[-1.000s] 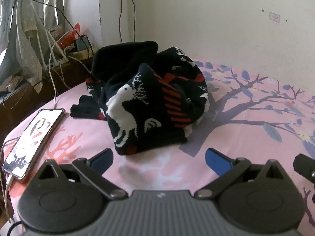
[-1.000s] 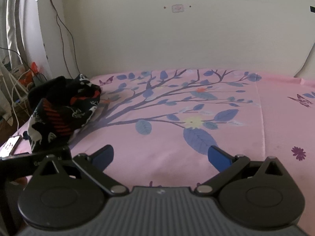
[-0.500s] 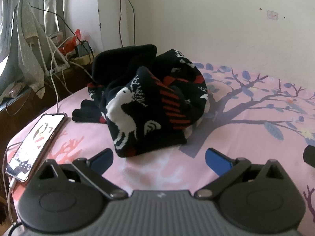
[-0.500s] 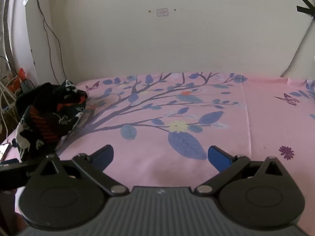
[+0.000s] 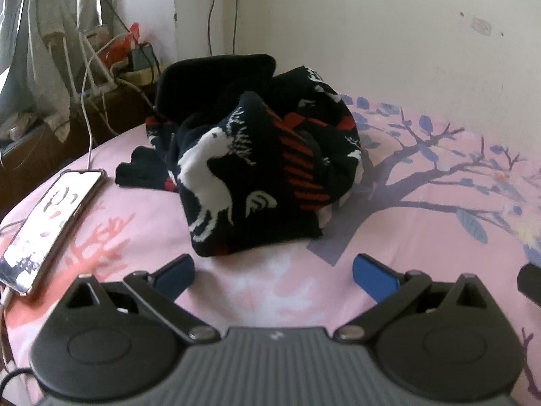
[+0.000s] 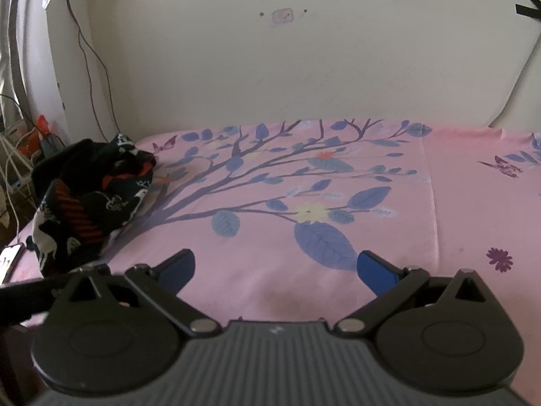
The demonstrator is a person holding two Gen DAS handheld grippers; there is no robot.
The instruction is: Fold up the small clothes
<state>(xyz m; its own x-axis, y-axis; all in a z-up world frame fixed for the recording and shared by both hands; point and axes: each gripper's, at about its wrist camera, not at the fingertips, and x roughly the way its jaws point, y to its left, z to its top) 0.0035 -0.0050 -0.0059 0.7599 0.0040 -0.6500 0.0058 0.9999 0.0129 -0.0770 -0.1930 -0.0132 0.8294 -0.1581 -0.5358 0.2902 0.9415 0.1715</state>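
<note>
Both my tongs are wide open and empty: left gripper (image 5: pixel 272 270) sits just short of the knit pile (image 5: pixel 257 169), right gripper (image 6: pixel 275 267) points at bare sheet (image 6: pixel 338 287), pile well off to its left. Pile sits bunched near the bed's left edge, beside the phone (image 5: pixel 50 223). Looks soft, thick, floppy, likely 2+ layers tangled; I'd pinch the near bottom hem, not the bulk.
</note>
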